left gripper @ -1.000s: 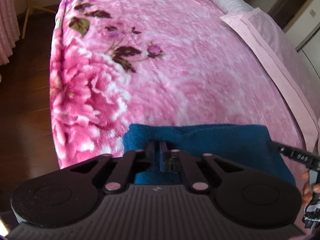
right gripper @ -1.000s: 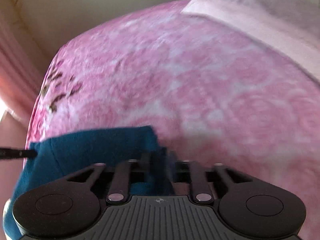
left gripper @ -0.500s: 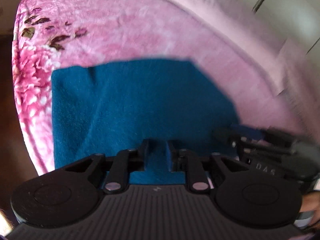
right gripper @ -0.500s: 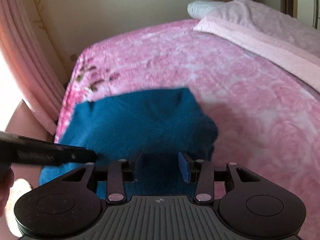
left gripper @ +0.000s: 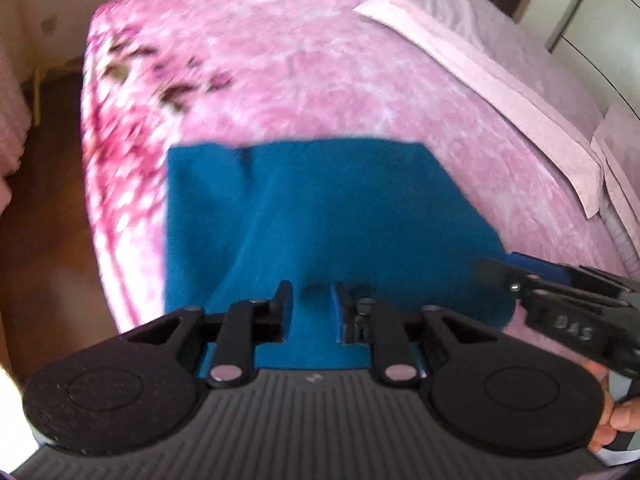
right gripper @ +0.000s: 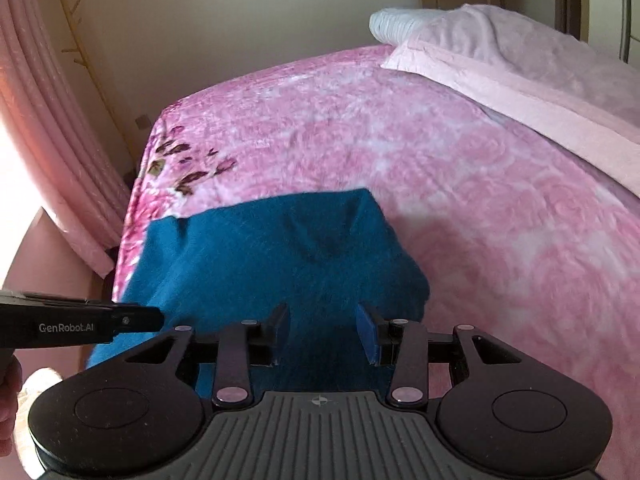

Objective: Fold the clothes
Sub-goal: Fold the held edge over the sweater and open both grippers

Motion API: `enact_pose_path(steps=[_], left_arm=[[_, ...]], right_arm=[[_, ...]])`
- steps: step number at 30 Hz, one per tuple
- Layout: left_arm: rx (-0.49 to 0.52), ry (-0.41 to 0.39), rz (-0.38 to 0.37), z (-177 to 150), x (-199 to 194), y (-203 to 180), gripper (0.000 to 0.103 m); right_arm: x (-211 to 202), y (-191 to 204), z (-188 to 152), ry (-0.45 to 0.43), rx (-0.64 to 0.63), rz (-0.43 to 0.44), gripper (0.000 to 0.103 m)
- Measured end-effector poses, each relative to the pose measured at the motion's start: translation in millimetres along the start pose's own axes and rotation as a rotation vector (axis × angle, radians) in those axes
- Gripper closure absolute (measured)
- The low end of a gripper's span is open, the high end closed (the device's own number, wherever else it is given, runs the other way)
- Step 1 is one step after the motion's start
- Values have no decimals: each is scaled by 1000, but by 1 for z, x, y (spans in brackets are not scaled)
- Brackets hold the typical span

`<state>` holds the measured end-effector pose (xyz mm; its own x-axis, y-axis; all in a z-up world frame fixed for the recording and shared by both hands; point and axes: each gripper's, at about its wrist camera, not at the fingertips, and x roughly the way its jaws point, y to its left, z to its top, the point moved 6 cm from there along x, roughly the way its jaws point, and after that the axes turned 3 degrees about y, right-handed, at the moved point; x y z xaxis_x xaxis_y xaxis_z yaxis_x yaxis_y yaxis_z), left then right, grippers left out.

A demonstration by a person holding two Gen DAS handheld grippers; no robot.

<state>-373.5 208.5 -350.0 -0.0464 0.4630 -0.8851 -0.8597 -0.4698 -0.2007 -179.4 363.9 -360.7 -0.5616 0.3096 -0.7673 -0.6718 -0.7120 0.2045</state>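
Nearest the lens, the left gripper [left gripper: 310, 304] has its jaws drawn narrow and pinched on the near edge of a teal knit garment [left gripper: 320, 208]; a ridge of fabric runs up from the cloth into the gap. At the right edge of the same view, the person's right hand [left gripper: 616, 420] holds the right gripper [right gripper: 323, 330], whose tip meets the garment's near right corner. From its own camera, that gripper's jaws stand about half apart. Teal fabric fills the space between them, and they appear to grip a bunched thickness of it.

The garment spreads away from both tools, its far part lying flat near the close edge of a bed covered by a pink floral blanket [left gripper: 300, 72]. A V-shaped dip shows in the fabric toward its far edge in the right wrist view. Dark leaf and flower prints mark the blanket's left side.

Beyond, a pale pink folded cover [right gripper: 520, 80] lies across the head of the bed, with a white pillow [right gripper: 392, 22] at its far end. Pink curtains [right gripper: 52, 140] hang at left above a dark wooden floor [left gripper: 40, 220].
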Motion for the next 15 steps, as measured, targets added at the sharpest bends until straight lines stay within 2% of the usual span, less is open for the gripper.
enact_pose_path(steps=[2, 5, 11, 13, 15], left_arm=[[1, 35, 42, -11, 14, 4, 88], [-27, 78, 85, -12, 34, 8, 88], [-66, 137, 160, 2, 7, 5, 87], [-70, 146, 192, 3, -8, 6, 76], [-61, 163, 235, 4, -19, 6, 70]], right_arm=[[7, 4, -13, 47, 4, 2, 61], [32, 10, -28, 100, -51, -48, 61], [19, 4, -14, 137, -1, -28, 61], [7, 5, -8, 129, 20, -32, 61], [-4, 5, -4, 128, 58, -27, 61]])
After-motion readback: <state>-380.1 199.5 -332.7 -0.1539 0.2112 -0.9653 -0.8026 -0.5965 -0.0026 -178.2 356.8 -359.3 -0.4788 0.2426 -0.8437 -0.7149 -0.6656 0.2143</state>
